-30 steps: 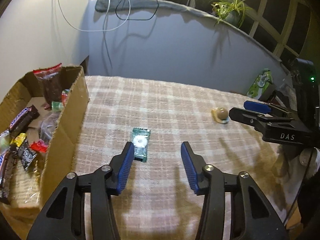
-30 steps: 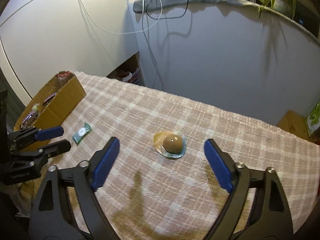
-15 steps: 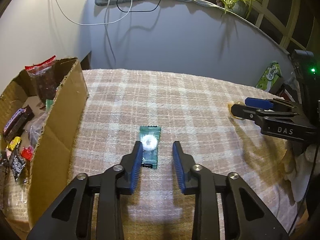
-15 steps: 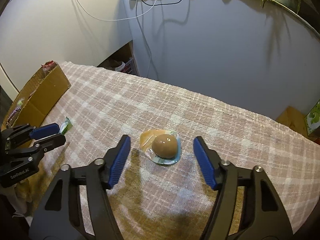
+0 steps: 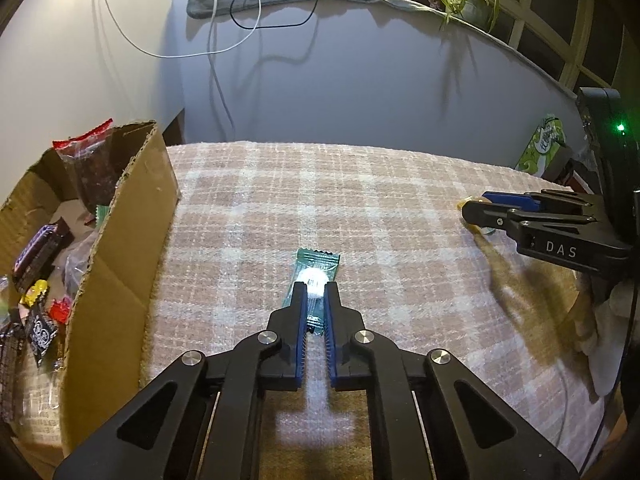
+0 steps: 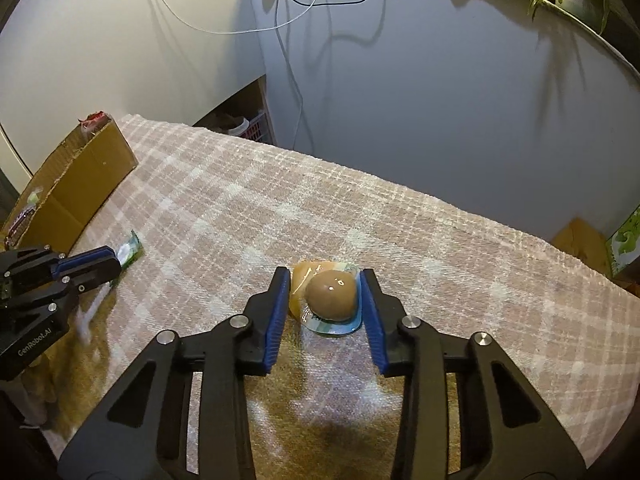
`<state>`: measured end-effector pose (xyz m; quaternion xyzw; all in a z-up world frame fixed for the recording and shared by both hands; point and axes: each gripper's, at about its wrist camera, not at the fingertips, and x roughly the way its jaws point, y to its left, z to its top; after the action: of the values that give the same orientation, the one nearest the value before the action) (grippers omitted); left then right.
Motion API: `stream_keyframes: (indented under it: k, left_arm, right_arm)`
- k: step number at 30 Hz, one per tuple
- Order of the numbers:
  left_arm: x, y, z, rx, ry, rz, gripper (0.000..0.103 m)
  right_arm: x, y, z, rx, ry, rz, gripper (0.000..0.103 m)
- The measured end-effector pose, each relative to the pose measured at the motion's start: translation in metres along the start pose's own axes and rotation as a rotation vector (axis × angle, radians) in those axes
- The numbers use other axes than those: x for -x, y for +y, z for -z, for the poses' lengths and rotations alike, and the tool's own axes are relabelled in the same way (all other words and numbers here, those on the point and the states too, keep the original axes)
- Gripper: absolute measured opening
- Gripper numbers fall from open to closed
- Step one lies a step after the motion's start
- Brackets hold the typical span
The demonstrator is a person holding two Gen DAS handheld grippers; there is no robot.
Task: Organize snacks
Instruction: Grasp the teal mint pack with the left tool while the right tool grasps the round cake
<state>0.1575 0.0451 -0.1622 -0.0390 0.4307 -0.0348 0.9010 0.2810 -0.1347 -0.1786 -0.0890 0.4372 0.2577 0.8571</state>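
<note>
Faintly, "DAS" on right gripper [image 5: 476, 210]

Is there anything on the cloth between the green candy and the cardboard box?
No. The left wrist view shows only bare plaid cloth between the candy and the box.

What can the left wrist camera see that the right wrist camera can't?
Only the left wrist view looks into the cardboard box and shows the snack wrappers piled inside. Only the right wrist view shows the brown egg-shaped snack clearly, with the right gripper closed on its packet. Both show the checked cloth, the potted plant, and the left gripper shut on the green candy packet. Both grippers' jaws have just been closing.
</note>
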Motion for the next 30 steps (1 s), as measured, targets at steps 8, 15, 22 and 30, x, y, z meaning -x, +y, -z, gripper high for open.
stream_keyframes:
  k: [8, 15, 22, 30]
  left_arm:
    - [-0.001, -0.007, -0.003, -0.039, 0.009, -0.004, 0.025]
    - [-0.010, -0.009, -0.010, -0.074, 0.019, -0.027, 0.025]
    - [-0.010, -0.016, -0.005, -0.104, 0.024, -0.025, 0.019]
    - [-0.010, -0.010, -0.006, -0.060, 0.025, -0.003, 0.006]
  right_arm:
    - [0.001, -0.002, 0.001, -0.011, 0.002, -0.021, 0.036]
    - [0.003, -0.004, 0.002, -0.017, 0.001, -0.033, 0.036]
    - [0.002, -0.004, 0.001, -0.014, 0.001, -0.033, 0.036]
    - [0.007, -0.003, 0.003, -0.020, -0.014, -0.038, 0.034]
